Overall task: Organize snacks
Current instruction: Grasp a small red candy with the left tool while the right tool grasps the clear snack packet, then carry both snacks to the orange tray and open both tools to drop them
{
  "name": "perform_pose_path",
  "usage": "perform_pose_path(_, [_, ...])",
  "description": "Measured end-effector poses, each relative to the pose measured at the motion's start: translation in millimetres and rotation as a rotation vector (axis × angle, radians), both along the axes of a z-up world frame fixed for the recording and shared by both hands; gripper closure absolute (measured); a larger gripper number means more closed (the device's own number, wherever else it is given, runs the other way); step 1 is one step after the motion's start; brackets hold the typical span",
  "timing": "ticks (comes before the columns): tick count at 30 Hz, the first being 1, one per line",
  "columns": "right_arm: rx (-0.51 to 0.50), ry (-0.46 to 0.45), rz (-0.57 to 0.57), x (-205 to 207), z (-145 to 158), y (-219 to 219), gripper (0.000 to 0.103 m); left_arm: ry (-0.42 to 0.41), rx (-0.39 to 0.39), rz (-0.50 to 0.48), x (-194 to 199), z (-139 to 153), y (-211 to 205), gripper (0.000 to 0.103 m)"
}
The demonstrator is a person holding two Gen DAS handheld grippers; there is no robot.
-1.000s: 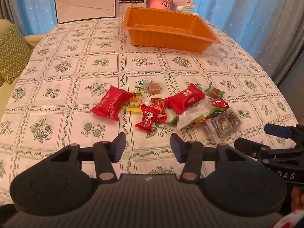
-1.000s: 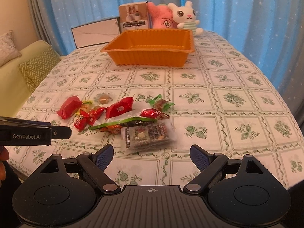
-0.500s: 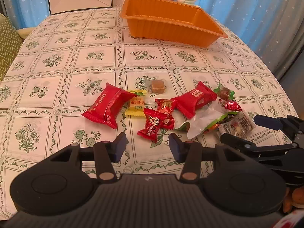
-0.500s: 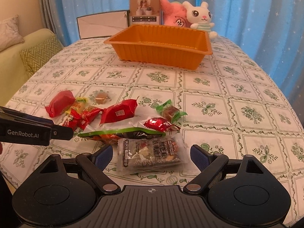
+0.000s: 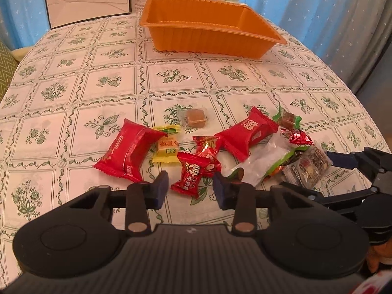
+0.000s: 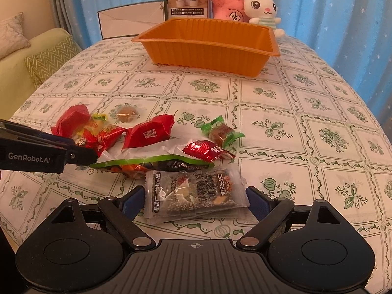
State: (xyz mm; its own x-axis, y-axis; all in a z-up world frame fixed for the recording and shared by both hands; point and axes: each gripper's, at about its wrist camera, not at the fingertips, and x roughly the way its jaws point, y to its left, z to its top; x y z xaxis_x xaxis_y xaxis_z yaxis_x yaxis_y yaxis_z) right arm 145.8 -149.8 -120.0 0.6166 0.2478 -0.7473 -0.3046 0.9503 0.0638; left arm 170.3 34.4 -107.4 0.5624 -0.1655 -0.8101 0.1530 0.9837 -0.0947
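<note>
Claws come nearest: the left claw [image 5: 190, 189], jaws just narrowed but still released, flanks a small red candy [image 5: 189, 175], while the right claw [image 6: 193, 199] stands wide around a clear snack packet [image 6: 193, 194]. Other snacks lie scattered mid-table [image 6: 269, 103]. Farthest stands the orange tray [image 6: 208, 46].

Bare tablecloth [image 6: 210, 90] lies open between the snack pile [image 5: 196, 147] and the orange tray [image 6: 208, 46]. Plush toys [image 6: 245, 7] and boxes [image 6: 188, 2] crowd behind the tray.
</note>
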Motion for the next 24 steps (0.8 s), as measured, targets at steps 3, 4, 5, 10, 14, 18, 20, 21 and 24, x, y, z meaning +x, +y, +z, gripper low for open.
perform_pose_path(3, [0.003, -0.002, -0.004, -1, 0, 0, 0.018, -0.005, 0.033, -0.019, 1, 1, -4, 0.084])
perform_pose_path(4, [0.006, -0.001, -0.006, -1, 1, -1, 0.018, -0.005, 0.042, -0.021, 0, 1, -5, 0.087])
perform_pose_path(5, [0.006, 0.000, -0.009, -1, 1, 0, 0.019, -0.005, 0.051, -0.022, -1, 2, -6, 0.087])
perform_pose_path(10, [0.004, 0.001, -0.020, -6, 3, -3, 0.020, -0.006, 0.064, -0.008, -9, 7, -7, 0.088])
perform_pose_path(14, [-0.014, -0.011, -0.027, -15, 7, -7, 0.020, -0.011, 0.059, 0.004, -18, 12, -6, 0.088])
perform_pose_path(18, [-0.016, -0.028, -0.058, -22, 14, -16, 0.020, -0.016, 0.049, 0.010, -23, 18, -6, 0.088])
perform_pose_path(20, [-0.010, -0.040, -0.076, -25, 20, -21, 0.020, -0.025, 0.042, 0.012, -24, 24, -8, 0.088])
perform_pose_path(21, [-0.007, -0.048, -0.082, -26, 24, -24, 0.020, -0.029, 0.038, 0.011, -24, 26, -8, 0.088])
perform_pose_path(24, [0.012, -0.067, -0.094, -24, 35, -30, 0.020, -0.044, 0.024, 0.005, -21, 36, -12, 0.088])
